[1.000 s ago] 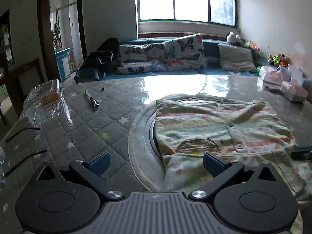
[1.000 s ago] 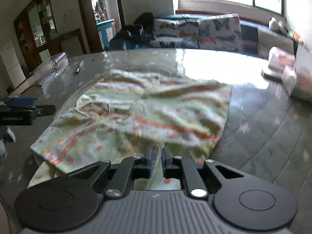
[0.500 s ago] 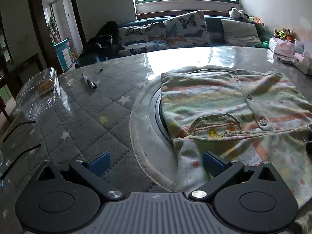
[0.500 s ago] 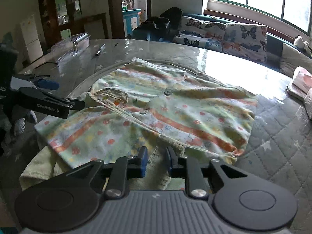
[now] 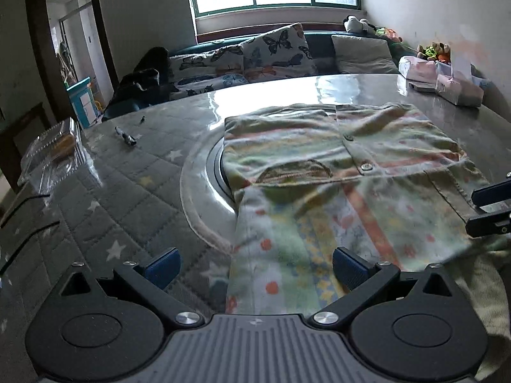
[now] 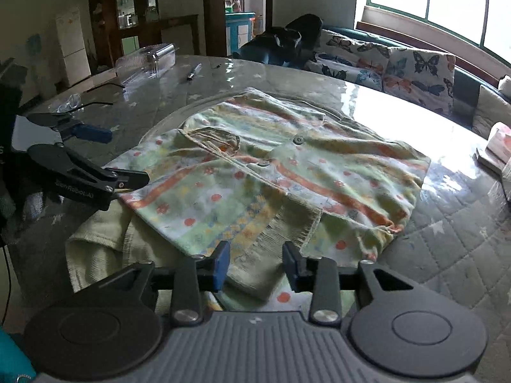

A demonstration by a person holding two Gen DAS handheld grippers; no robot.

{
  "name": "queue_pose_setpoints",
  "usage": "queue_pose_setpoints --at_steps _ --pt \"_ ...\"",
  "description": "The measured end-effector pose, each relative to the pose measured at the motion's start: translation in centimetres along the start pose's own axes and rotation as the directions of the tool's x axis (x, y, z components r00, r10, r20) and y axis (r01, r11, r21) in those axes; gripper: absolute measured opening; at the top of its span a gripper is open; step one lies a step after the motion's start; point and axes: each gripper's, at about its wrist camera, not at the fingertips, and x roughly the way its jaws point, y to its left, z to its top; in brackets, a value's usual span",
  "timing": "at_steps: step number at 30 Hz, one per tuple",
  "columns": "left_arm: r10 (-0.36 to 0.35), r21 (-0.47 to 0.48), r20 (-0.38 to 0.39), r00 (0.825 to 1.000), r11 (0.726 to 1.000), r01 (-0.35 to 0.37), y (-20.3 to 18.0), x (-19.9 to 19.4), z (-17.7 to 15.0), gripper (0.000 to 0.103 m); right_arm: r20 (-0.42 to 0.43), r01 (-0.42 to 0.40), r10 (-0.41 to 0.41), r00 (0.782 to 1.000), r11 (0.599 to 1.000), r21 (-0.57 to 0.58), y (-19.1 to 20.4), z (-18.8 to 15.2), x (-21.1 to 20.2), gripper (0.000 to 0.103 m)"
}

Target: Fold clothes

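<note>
1. Clutter at the far left of the surface (image 5: 105,188): a clear plastic container (image 5: 52,153), with a dark pen (image 5: 126,136) lying further right on the star-patterned quilted cover.
2. Left hand-held gripper (image 5: 254,266), low in its own view, has its jaws spread wide with nothing between the blue pads (image 5: 163,263); the right pad hangs over the near-left edge of the garment, and whether it touches the cloth cannot be told.
3. Child's shirt (image 6: 271,178), pale green with orange stripes and dots, lies flat in the middle of the surface, buttons facing up, its near part folded over a cream layer.
4. Right hand-held gripper (image 6: 255,263) sits at the shirt's near edge. Its jaws are opening; a fold of cloth lies between the pads, which stand clear of it.
5. Tissue packs (image 5: 456,87) rest at the far right edge.
</note>
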Motion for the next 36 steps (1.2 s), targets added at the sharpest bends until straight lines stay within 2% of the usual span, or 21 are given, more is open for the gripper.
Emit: queue_pose_setpoints --at_steps 4,7,9,14,17,20,26,27,29,31,36 --pt "0.006 -0.035 -0.011 1.000 0.999 -0.007 0.5 -1.0 0.5 0.103 -0.006 0.003 -0.003 1.000 1.000 -0.006 -0.1 -0.4 -0.1 0.040" --pt "-0.056 -0.083 0.006 0.998 0.995 0.056 0.9 -3.1 0.9 0.103 0.000 0.001 -0.001 1.000 1.000 -0.018 0.0 -0.5 -0.7 0.040" --pt "-0.112 -0.101 -0.014 0.994 0.989 0.110 0.5 -3.8 0.8 0.103 0.001 0.001 -0.001 1.000 0.999 -0.035 0.1 -0.6 -1.0 0.040" --pt "-0.239 -0.141 -0.065 0.969 0.963 0.228 -0.6 -5.4 0.3 0.100 -0.013 -0.003 0.002 1.000 0.997 -0.082 0.5 -1.1 -1.7 0.040" --pt "-0.302 -0.175 -0.103 0.948 0.944 0.281 -1.4 -5.7 -0.3 0.088 -0.017 0.001 -0.003 1.000 0.994 -0.111 0.8 -1.5 -2.3 0.040" --pt "-0.357 -0.208 -0.135 0.924 0.922 0.326 -1.9 -5.2 -1.0 0.075 -0.017 -0.006 0.004 1.000 0.990 -0.143 1.1 -1.9 -3.0 0.048" --pt "-0.416 -0.186 -0.174 0.892 0.904 0.385 -3.1 -4.8 -1.4 0.031 -0.021 -0.022 0.017 1.000 0.969 -0.248 2.5 -2.7 -3.9 0.050" --pt "-0.415 -0.180 -0.175 0.893 0.905 0.385 -3.2 -4.9 -1.3 0.022 -0.021 -0.021 0.016 1.000 0.964 -0.265 2.7 -2.9 -3.9 0.051" --pt "-0.430 -0.187 -0.160 0.889 0.897 0.400 -2.8 -5.1 -0.7 0.012 -0.024 -0.028 0.022 0.999 0.954 -0.299 3.2 -3.2 -3.9 0.053" --pt "-0.452 -0.209 -0.129 0.883 0.882 0.422 -2.2 -5.3 0.3 0.011 -0.026 -0.040 0.034 0.999 0.944 -0.329 3.6 -3.3 -3.9 0.058" --pt "-0.486 -0.252 -0.065 0.872 0.853 0.457 -1.1 -4.8 3.2 0.010 -0.011 -0.053 0.053 0.999 0.928 -0.368 4.3 -3.3 -3.0 0.064"
